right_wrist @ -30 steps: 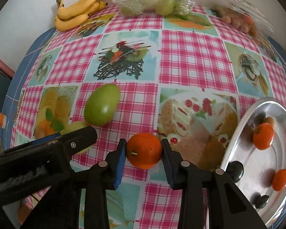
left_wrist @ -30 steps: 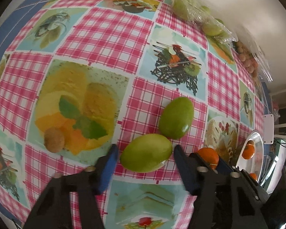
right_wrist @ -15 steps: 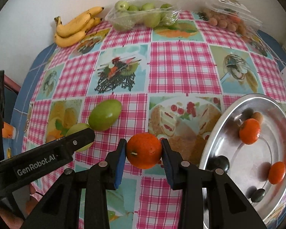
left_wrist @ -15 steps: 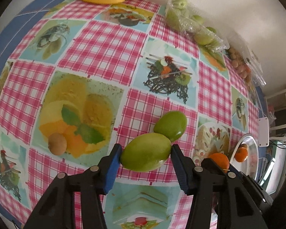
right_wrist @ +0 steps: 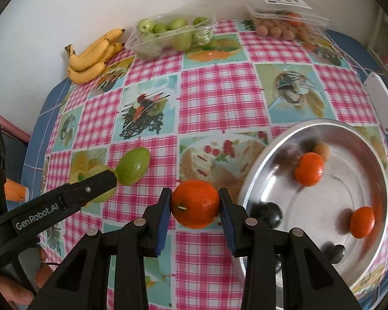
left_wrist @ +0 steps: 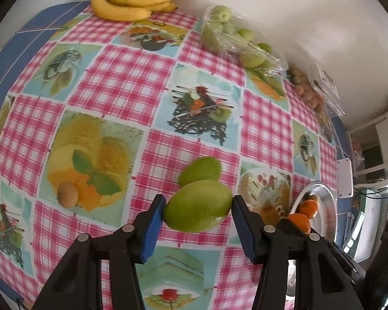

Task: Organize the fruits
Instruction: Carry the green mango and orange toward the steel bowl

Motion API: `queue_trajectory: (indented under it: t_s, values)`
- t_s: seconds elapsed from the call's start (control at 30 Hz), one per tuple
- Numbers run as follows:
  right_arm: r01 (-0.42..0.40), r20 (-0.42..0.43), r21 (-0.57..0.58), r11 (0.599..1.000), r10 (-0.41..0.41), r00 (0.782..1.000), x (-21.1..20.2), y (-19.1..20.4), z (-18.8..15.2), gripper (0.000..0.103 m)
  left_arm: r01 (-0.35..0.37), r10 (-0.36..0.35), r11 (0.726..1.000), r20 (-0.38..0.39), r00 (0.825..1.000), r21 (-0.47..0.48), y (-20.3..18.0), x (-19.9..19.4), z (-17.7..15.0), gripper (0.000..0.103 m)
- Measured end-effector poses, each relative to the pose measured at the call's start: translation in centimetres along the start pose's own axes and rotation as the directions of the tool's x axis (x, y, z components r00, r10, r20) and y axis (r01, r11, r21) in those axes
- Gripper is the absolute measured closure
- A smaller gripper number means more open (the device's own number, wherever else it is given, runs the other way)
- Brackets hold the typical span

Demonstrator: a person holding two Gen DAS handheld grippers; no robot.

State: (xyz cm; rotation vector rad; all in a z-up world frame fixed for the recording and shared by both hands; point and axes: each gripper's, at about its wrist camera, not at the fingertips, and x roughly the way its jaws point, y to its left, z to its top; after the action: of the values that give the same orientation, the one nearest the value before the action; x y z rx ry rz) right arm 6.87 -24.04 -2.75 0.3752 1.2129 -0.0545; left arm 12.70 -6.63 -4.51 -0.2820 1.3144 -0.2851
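We were in the carrying step. Our left hand-held gripper [left_wrist: 198, 208] squeezed a green mango [left_wrist: 198, 206], lifted just in front of another mango [left_wrist: 200, 170] on the counter [left_wrist: 132, 69]. Our right hand-held gripper [right_wrist: 195, 204] squeezed an orange [right_wrist: 195, 204] beside the silver tray [right_wrist: 359, 134]. Next, we thought, both fruits should go over the tray and be let go gently.

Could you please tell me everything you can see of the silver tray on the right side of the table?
The silver tray is a round, shallow dish of shiny metal with a raised rim, lying flat on the checked tablecloth. Inside lie two loose oranges, a small tan fruit touching one of them, and several dark round fruits. Its near edge is hidden behind the right gripper.
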Motion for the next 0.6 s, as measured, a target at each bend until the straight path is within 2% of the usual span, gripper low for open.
queue_trajectory:
  t_s: [0.37,0.6]
  values:
    - [0.011,0.039,0.139,0.99,-0.017,0.999,-2.6,-6.1,-0.1,0.065,0.022,-0.02,0.993,-0.021,1.0,0.112,-5.4,0.6,-1.6,0.047]
    - [0.055,0.053,0.219,0.974,-0.069,0.996,-3.9,-10.1,-0.6,0.065,0.031,-0.018,0.968,-0.054,0.998,0.25,-10.8,1.8,-4.3,0.047]
